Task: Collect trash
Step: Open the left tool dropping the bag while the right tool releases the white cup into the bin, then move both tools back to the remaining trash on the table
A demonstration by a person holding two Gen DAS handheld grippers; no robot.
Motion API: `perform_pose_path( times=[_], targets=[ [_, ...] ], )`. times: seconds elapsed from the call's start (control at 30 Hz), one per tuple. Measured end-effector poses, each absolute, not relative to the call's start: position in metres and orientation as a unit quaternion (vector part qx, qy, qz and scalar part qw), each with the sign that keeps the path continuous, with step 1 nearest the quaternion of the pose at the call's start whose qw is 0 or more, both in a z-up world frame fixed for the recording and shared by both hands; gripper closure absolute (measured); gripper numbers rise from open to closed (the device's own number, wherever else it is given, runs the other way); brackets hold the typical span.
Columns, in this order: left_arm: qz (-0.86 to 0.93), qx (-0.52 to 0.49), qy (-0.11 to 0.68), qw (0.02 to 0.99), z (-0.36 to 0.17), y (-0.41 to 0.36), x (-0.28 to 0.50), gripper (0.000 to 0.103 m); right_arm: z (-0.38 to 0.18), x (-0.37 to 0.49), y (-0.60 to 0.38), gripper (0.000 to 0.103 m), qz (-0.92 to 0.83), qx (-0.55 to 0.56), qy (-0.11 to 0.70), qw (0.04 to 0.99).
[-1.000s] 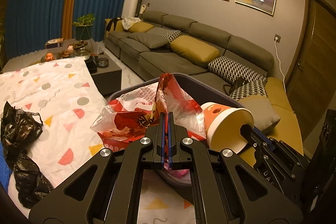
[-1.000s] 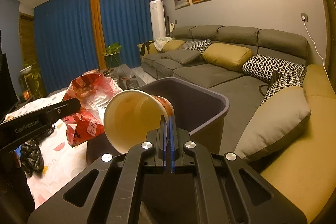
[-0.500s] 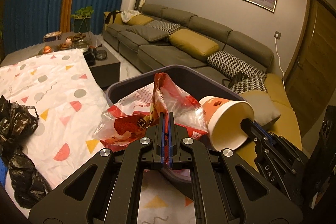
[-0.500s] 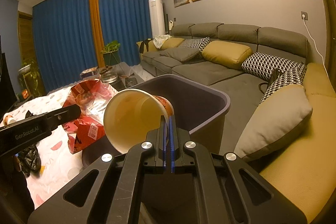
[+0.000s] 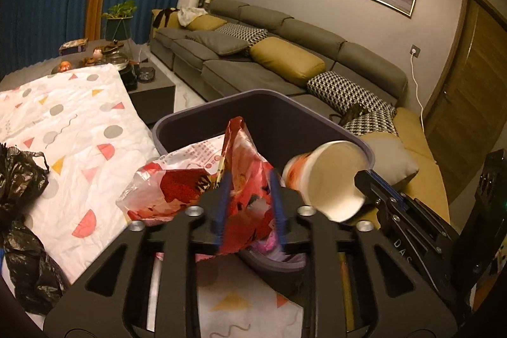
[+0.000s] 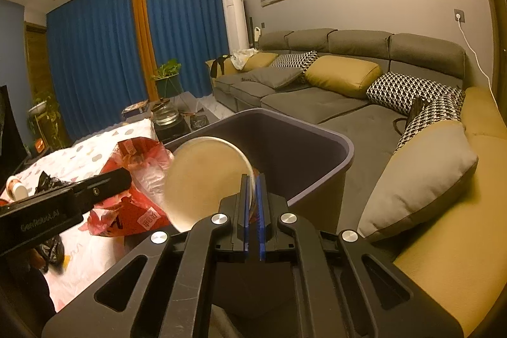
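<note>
Left gripper (image 5: 247, 203) jaws are opening around the red wrapper (image 5: 202, 179) above the bin (image 5: 196, 122); right gripper (image 6: 252, 205) pinches the paper cup (image 6: 206, 179) rim. Dropping step; the cup's release seems next.

Two black handheld grippers with blue finger pads

Left gripper (image 5: 248, 195) and right gripper (image 6: 252, 205) share matte black angular frames with triangular cutouts, round silver screws at the pivots, and thin blue pads (image 6: 261, 211) on the fingers. Grey lettering marks each body's side.
</note>
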State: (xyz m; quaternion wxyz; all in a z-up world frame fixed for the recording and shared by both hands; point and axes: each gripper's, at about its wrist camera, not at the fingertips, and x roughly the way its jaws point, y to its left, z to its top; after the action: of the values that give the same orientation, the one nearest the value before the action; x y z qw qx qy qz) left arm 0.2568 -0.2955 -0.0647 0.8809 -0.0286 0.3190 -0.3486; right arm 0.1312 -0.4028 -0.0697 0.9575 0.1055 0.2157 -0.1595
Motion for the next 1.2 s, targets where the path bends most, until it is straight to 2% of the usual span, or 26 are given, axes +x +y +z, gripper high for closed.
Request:
perform_pose_path(
  times=[0.07,0.13,0.17,0.23,0.37,0.43,0.5,0.67,1.03,1.2],
  targets=[
    [-0.345,-0.033,0.316,0.883,-0.064,-0.293,0.256,0.063,-0.069,0.131,-0.403,0.095,-0.161,0.104,0.215,0.958],
    [-0.344,-0.04,0.314,0.884,-0.064,-0.289,0.255,0.05,-0.069,0.132,-0.403,0.09,-0.161,0.105,0.216,0.957],
    [-0.344,-0.043,0.312,0.885,-0.064,-0.288,0.255,0.048,-0.069,0.131,-0.404,0.087,-0.162,0.105,0.214,0.957],
    [-0.34,-0.047,0.309,0.887,-0.062,-0.283,0.253,0.043,-0.068,0.129,-0.403,0.066,-0.164,0.107,0.21,0.958],
    [-0.332,-0.057,0.301,0.892,-0.058,-0.272,0.25,0.032,-0.064,0.12,-0.4,0.06,-0.165,0.107,0.198,0.96],
    [-0.323,-0.064,0.292,0.898,-0.053,-0.263,0.244,0.024,-0.062,0.116,-0.398,0.05,-0.165,0.104,0.193,0.962],
    [-0.316,-0.068,0.283,0.903,-0.048,-0.254,0.239,0.018,-0.06,0.112,-0.392,0.045,-0.165,0.097,0.187,0.964],
    [-0.284,-0.08,0.267,0.918,-0.038,-0.223,0.224,0.015,-0.056,0.105,-0.382,0.041,-0.156,0.086,0.184,0.967],
    [-0.16,-0.064,0.247,0.954,-0.041,-0.137,0.185,0.007,-0.05,0.083,-0.339,0.02,-0.129,0.075,0.178,0.973],
    [-0.102,-0.062,0.239,0.964,-0.042,-0.09,0.172,0.006,-0.045,0.074,-0.31,0.016,-0.113,0.069,0.175,0.976]
  ],
)
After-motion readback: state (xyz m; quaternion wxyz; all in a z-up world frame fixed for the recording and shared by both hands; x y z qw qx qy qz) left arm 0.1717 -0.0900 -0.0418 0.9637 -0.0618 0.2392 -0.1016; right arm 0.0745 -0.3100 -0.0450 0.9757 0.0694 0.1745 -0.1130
